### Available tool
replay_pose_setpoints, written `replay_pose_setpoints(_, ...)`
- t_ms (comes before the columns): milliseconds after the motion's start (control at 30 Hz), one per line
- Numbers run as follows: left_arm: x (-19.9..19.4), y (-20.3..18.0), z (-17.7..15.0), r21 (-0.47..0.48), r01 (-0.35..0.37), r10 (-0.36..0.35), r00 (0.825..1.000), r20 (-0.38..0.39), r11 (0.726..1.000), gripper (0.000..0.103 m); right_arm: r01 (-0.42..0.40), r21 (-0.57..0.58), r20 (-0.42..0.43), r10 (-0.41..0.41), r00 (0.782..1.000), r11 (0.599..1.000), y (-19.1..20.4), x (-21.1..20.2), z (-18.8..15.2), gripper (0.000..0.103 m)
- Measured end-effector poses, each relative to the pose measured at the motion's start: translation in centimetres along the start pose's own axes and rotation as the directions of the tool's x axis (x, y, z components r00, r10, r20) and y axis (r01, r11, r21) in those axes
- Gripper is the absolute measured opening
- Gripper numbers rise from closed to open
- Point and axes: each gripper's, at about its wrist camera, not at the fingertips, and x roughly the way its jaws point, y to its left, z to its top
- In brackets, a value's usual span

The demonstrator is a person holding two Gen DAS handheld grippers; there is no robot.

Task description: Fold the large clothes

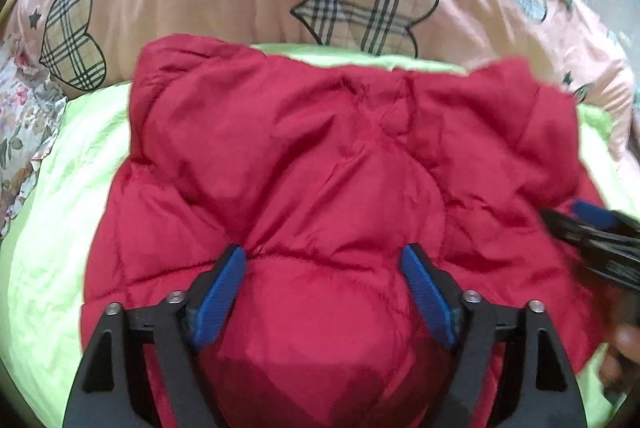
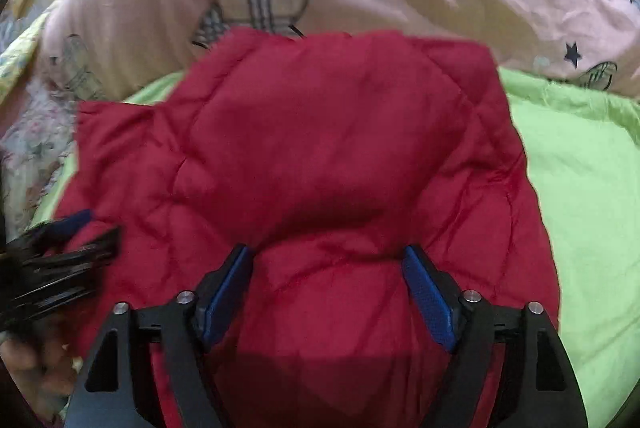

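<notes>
Left wrist view: the left gripper (image 1: 324, 288) is hovering, jaws apart, over the red jacket (image 1: 320, 156), which is lying folded into a bundle on the green sheet (image 1: 60, 248).

Right wrist view: the right gripper (image 2: 328, 288) is gaping too, gripping nothing. Folding is looking nearly done; perhaps tidying is remaining.

The red jacket (image 1: 320, 164) runs under the left gripper (image 1: 324, 256) and off the bottom edge, so its near hem, behind the jaws, is hidden. To the right of those jaws the right gripper (image 1: 592, 228) is blurred and cut by the edge, as is a hand (image 1: 620, 352) below it. In the right wrist view the whole picture is smeared, and the left gripper (image 2: 72, 232) left of the jaws is a dark blur.
</notes>
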Motion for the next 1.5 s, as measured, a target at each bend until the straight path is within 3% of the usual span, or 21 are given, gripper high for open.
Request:
replay_pose_setpoints(67,-1.7,1.6,0.2,-0.031,0.038,-0.037,0.999,0.034,0.999,0.076,-0.005,0.041,-0.010,0.006,1.000,0.999,-0.8,1.1,0.6,0.085)
replay_pose_setpoints(167,-3.5,4.5,0.5,-0.073,0.005,0.000,0.997,0.077,0.997,0.074,-0.024,0.097,-0.024,0.027,0.999,0.995,-1.6,1.8,1.3,0.087)
replay_pose_setpoints(333,0.0,7.2,0.4,-0.124,-0.030,0.025,0.999,-0.040,0.992,0.075,-0.035,0.116,-0.040,0.040,0.998,0.993,-1.7,2.7,1.8,0.087)
replay_pose_setpoints(633,4.0,6.6,1.9,-0.126,-0.065,0.055,0.995,-0.080,0.990,0.079,-0.059,0.145,-0.040,0.065,0.997,0.988,-2.2,3.7,2.5,0.089)
replay_pose_setpoints(933,1.9,8.2,1.4,-0.145,0.026,-0.033,0.998,-0.044,0.989,0.078,-0.159,0.190,0.050,0.152,0.987,0.969,-4.1,-1.4,0.9,0.086)
replay_pose_setpoints(1067,0.2,9.3,1.1,-0.164,0.084,-0.089,0.996,-0.023,0.983,0.078,-0.154,0.160,0.055,0.147,0.988,0.975,-4.7,-3.6,-0.1,0.087)
replay_pose_setpoints(1300,-2.9,10.9,-0.6,-0.167,0.103,-0.103,0.995,0.009,0.981,0.080,-0.150,0.140,0.066,0.142,0.988,0.979,-6.1,-6.3,-1.7,0.088)
replay_pose_setpoints(1500,-4.8,13.4,-2.1,-0.231,0.132,-0.127,0.991,0.034,0.964,0.084,-0.113,0.186,0.090,0.098,0.991,0.976,-9.4,-8.1,-2.9,0.088)
